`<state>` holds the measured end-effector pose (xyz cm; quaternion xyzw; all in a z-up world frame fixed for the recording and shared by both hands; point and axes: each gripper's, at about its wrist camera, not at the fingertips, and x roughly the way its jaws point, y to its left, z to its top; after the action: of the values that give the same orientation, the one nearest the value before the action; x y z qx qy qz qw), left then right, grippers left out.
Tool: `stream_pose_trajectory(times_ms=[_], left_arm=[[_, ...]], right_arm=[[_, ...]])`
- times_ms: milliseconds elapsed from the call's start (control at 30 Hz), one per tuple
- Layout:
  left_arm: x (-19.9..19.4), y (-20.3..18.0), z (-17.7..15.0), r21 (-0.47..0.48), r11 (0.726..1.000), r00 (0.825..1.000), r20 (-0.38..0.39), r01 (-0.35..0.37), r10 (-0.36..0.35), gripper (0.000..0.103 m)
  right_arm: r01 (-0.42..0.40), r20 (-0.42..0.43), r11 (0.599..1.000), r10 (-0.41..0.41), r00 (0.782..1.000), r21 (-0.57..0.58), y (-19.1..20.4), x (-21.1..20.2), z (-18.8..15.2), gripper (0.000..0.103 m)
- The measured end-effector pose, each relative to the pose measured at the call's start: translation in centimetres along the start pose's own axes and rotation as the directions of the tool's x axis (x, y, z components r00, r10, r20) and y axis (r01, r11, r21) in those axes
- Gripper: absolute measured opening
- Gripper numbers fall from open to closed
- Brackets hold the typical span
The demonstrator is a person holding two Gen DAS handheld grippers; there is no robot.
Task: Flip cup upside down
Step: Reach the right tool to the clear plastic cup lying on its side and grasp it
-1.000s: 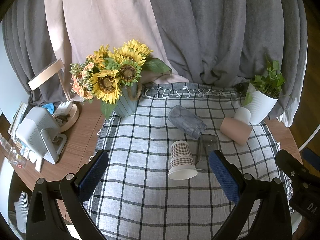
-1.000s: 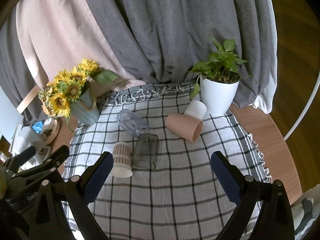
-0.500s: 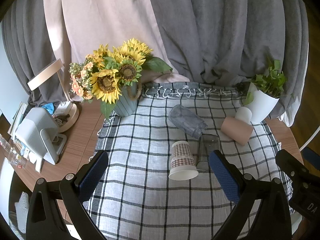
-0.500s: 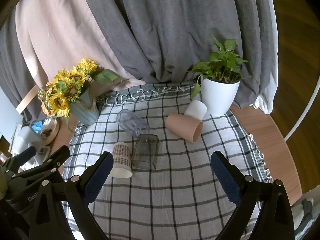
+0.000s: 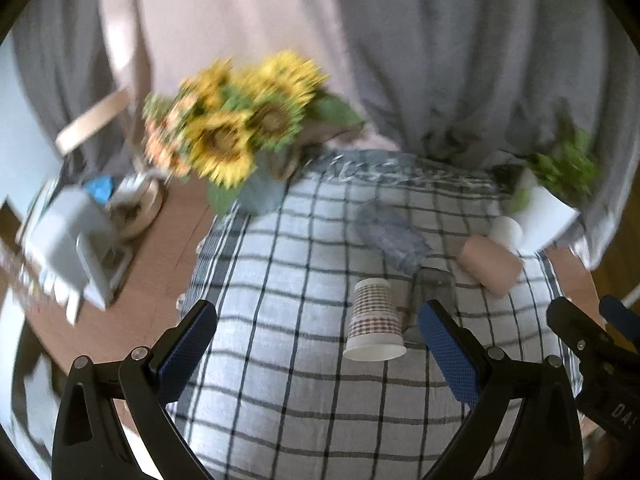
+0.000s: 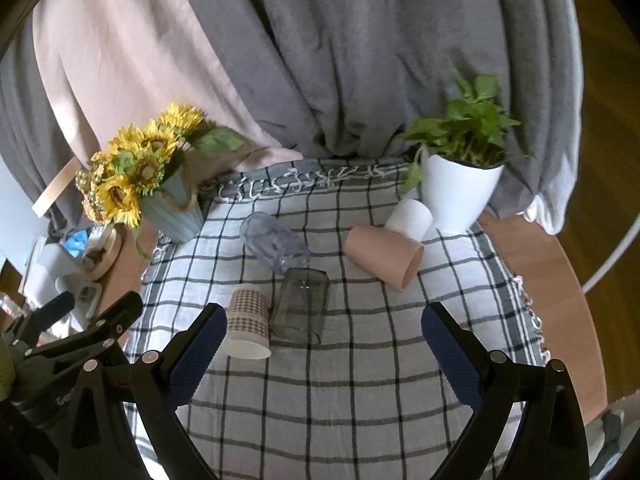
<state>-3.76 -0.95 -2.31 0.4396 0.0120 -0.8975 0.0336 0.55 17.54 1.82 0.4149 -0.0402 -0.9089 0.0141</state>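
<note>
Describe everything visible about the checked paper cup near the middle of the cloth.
The paper cup is white with a brown checked band around its wall. It stands upside down, wide rim on the checked cloth, narrow base up. A clear glass lying on its side is right beside it; contact is unclear. No gripper touches it.

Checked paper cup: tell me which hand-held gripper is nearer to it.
Left. The left hand-held gripper has the checked paper cup just ahead between its open fingers; the right hand-held gripper sits farther right, cup beside its left finger.
</note>
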Motion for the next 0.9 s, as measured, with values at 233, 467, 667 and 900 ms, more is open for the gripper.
stream_pose_trajectory(times_ms=[233, 467, 667, 900], left_arm=[[4.2, 1.7, 0.4, -0.176, 0.982, 0.992, -0.121, -0.066, 0.045, 0.103], [8.6, 2.7, 1.7, -0.289, 0.947, 0.975, -0.209, -0.141, 0.082, 0.103], [12.1, 3.7, 2.2, -0.391, 0.899, 0.956, -0.277, -0.200, 0.092, 0.103], [15.3, 3.6, 3.2, -0.407, 0.882, 0.939, -0.329, -0.238, 0.101, 0.103]], right_arm=[[-0.069, -0.134, 0.992, 0.054, 0.990, -0.107, 1.2, 5.5, 4.0, 0.098], [-0.153, -0.274, 0.950, 0.076, 0.959, -0.272, 4.4, 12.2, 8.3, 0.098], [-0.242, -0.449, 0.906, 0.066, 0.891, -0.347, 7.3, 19.5, 10.1, 0.098], [-0.299, -0.629, 0.899, 0.036, 0.777, -0.319, 8.6, 28.4, 9.9, 0.097]])
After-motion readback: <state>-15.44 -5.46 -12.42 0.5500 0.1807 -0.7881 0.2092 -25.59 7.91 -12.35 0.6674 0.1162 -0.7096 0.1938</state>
